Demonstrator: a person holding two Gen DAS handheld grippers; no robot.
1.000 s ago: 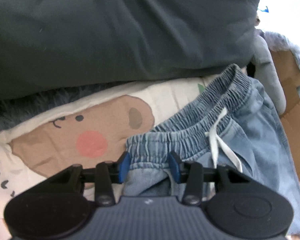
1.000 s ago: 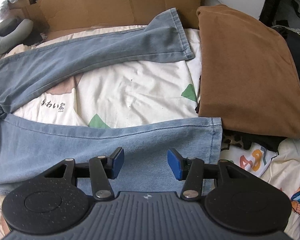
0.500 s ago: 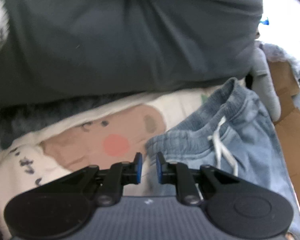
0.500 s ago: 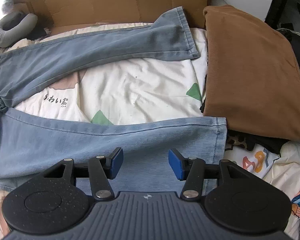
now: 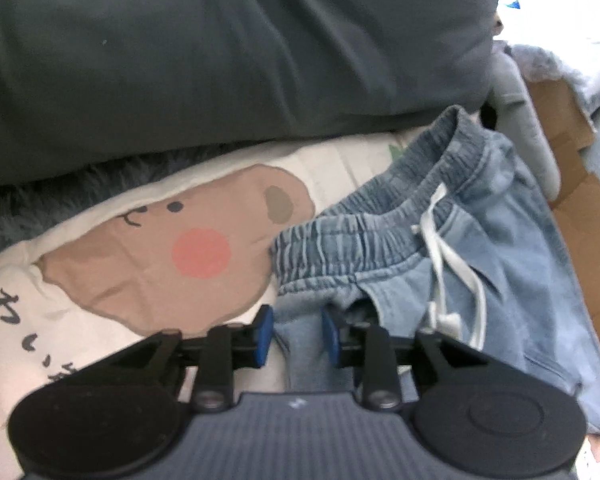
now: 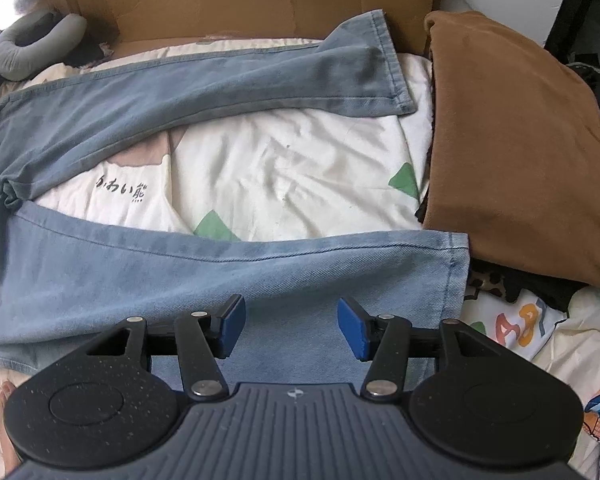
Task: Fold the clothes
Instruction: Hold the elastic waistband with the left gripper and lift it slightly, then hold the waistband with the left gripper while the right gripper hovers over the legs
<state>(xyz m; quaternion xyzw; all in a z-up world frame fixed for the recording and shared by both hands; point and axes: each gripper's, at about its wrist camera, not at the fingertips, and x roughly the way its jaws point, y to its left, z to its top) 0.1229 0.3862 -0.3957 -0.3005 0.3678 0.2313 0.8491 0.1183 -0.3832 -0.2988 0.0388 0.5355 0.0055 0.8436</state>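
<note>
- Between your left gripper's (image 5: 296,334) fingers sits a fold of the jeans (image 5: 452,248), just under the waistband; a second ago the jaws stood wider, half a second ago they were nearly closed, and now they are opening again, so the pinch seems not to have taken.
- Ahead of your right gripper (image 6: 291,328), two legs lie spread; its jaws stand apart and empty above the nearer one (image 6: 236,276).
- Count: one pair of jeans, one drawstring (image 5: 452,268), one brown pillow (image 6: 516,144).
</note>
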